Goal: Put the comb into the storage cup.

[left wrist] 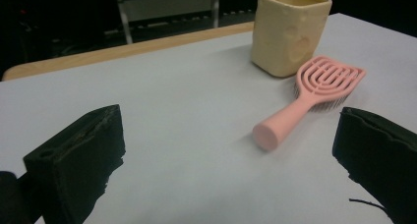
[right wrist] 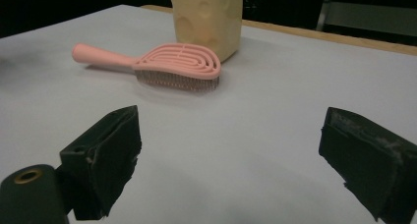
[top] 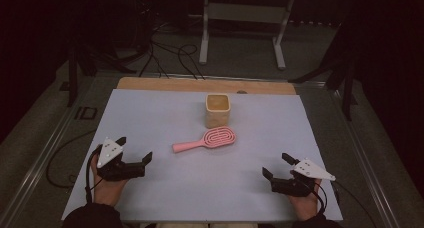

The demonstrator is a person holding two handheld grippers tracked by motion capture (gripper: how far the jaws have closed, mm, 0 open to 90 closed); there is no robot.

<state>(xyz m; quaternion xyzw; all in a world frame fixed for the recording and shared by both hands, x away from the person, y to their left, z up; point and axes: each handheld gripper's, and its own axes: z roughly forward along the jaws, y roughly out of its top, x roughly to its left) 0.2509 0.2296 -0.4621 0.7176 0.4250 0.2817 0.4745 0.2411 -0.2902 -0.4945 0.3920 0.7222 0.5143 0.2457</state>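
Note:
A pink hairbrush (top: 207, 139) lies bristles down near the middle of the pale mat (top: 160, 115), its handle pointing left. Just behind its head stands a cream square cup (top: 218, 110), upright. My left gripper (top: 135, 148) rests at the near left, open and empty, its jaws pointing toward the brush handle a short way off. At the near right my right gripper (top: 275, 164) is open and empty too. In the left gripper view the hairbrush (left wrist: 310, 98) and cup (left wrist: 290, 32) lie beyond the wide jaws of the left gripper (left wrist: 226, 126). The right gripper (right wrist: 231, 121) faces the hairbrush (right wrist: 167, 62) and cup (right wrist: 206, 17).
The table's wooden edge (top: 200, 84) shows behind the mat. Beyond it, cables (top: 170, 53) run over the floor and a white metal frame (top: 245, 18) stands there. Bare mat lies between the grippers and around the brush.

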